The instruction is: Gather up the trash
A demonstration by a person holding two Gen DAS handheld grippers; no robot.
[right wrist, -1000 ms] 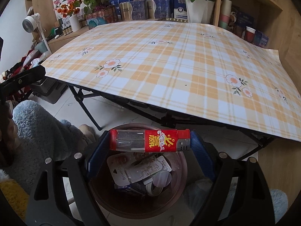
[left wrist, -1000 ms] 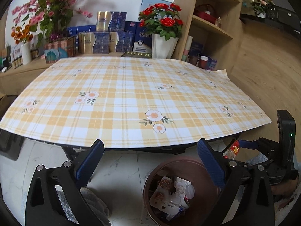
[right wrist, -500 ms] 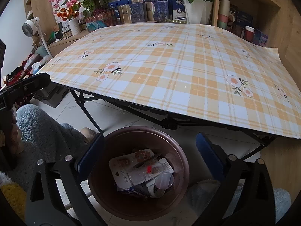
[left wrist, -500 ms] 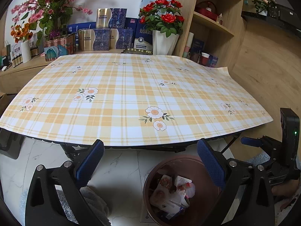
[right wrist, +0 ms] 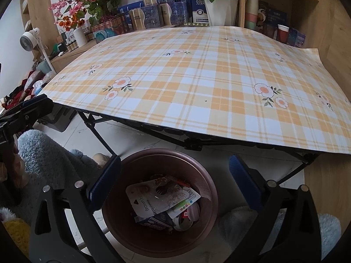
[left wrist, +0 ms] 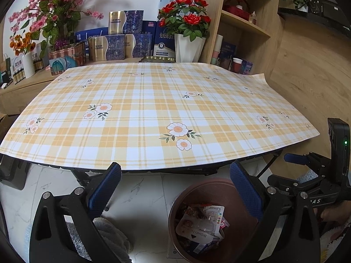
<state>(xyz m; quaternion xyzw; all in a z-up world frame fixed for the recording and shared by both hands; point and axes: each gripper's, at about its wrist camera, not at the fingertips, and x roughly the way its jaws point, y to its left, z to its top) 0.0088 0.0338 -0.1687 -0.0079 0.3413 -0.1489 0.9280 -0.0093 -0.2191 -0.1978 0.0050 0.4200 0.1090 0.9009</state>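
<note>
A brown round trash bin (right wrist: 210,184) stands on the floor in front of the table, also low right in the left wrist view (left wrist: 221,183). It holds several wrappers and packets (right wrist: 162,199), among them a white "Brown" pouch (left wrist: 199,228). My right gripper (right wrist: 175,179) is open and empty, right above the bin. My left gripper (left wrist: 175,188) is open and empty, left of the bin above the floor. The right gripper's body also shows at the right edge of the left wrist view (left wrist: 318,175).
The table with a yellow plaid floral cloth (left wrist: 153,114) fills both views, its front edge overhanging the bin. Boxes, flower vases (left wrist: 188,46) and a wooden shelf (left wrist: 245,22) stand behind. Fluffy grey fabric (right wrist: 48,153) lies left of the bin.
A second ago my right gripper held a red lighter over the bin. It opened, and the lighter dropped into the bin. Both grippers rose slightly.
</note>
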